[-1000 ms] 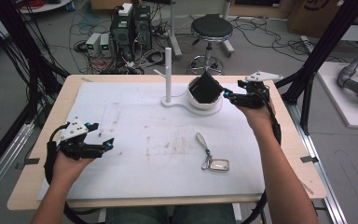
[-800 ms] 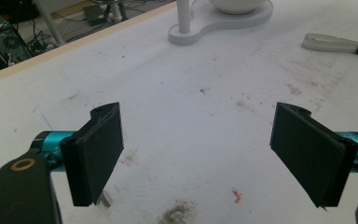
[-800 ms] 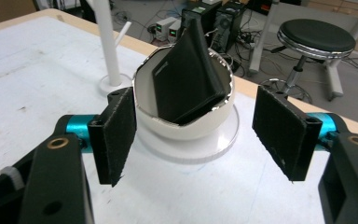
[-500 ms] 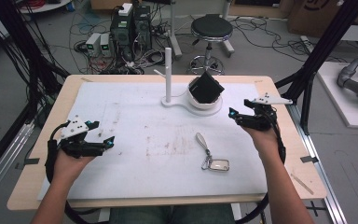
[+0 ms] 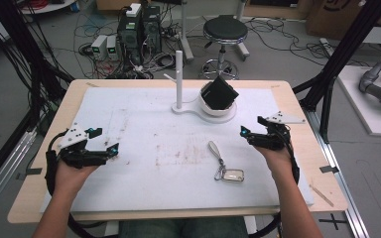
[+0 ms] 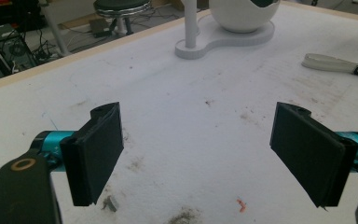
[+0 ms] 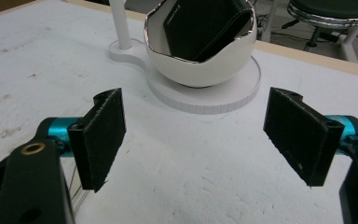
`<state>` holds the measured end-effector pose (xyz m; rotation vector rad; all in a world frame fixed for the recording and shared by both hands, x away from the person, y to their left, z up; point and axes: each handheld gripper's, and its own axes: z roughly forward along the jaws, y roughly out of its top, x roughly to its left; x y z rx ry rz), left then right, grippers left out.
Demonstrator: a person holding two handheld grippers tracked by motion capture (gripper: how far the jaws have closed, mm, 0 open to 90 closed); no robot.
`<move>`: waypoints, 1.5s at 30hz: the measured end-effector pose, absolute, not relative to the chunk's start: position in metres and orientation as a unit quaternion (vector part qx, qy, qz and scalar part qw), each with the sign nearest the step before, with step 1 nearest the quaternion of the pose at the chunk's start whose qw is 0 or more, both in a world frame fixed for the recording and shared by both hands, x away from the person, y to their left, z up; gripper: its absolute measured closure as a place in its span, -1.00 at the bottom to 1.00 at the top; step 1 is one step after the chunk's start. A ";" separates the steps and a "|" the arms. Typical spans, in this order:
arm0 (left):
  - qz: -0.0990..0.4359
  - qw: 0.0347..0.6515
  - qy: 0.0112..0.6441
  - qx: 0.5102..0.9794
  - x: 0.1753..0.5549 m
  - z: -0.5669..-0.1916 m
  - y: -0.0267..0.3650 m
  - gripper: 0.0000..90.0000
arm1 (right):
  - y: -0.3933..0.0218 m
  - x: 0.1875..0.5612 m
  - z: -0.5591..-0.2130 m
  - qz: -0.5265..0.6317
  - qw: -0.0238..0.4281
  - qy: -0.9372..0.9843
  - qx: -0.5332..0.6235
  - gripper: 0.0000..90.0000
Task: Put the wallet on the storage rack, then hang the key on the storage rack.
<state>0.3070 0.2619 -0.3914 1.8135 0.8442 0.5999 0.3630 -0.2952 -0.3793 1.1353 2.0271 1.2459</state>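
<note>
A white bowl (image 5: 217, 108) on a white stand with an upright post (image 5: 178, 74) sits at the back middle of the table. A black case (image 5: 220, 92) leans inside the bowl. A key fob (image 5: 230, 175) on a pale strap (image 5: 214, 148) lies on the white mat. My right gripper (image 5: 251, 126) hovers to the right of the bowl and apart from it. Its jaws have just been opening and nothing is between them. In the right gripper view the open gripper (image 7: 200, 140) faces the bowl (image 7: 200, 70) and case (image 7: 205, 28). My left gripper (image 5: 105, 140) stands open and empty at the left.
The white mat (image 5: 144, 129) covers most of the wooden table (image 5: 322, 163). In the left gripper view my left gripper (image 6: 214, 154) faces the stand (image 6: 223, 39), with the strap (image 6: 328, 63) at the right. A stool (image 5: 223, 32) and computer cases stand behind the table.
My right gripper has drawn back from the bowl, toward the person and lower, with its jaws wider apart. The black case stays in the bowl. The left gripper has kept still.
</note>
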 end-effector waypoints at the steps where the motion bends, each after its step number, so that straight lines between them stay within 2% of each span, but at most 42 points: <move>1: 0.248 0.502 0.349 0.751 0.307 -0.391 0.262 -0.62 | -0.295 0.363 -0.380 0.457 0.247 0.745 0.418 -0.53; 15: 0.251 0.493 0.345 0.758 0.307 -0.392 0.261 -0.62 | -0.288 0.359 -0.383 0.460 0.240 0.752 0.407 -0.54; 23: 0.251 0.493 0.344 0.759 0.307 -0.392 0.261 -0.62 | -0.269 0.357 -0.394 0.450 0.221 0.773 0.389 -0.53; 37: 0.252 0.496 0.339 0.758 0.306 -0.391 0.261 -0.62 | -0.233 0.347 -0.427 0.379 0.140 0.832 0.381 -0.47; 45: 0.252 0.496 0.339 0.759 0.305 -0.391 0.259 -0.62 | -0.226 0.345 -0.433 0.344 0.131 0.848 0.380 -0.46</move>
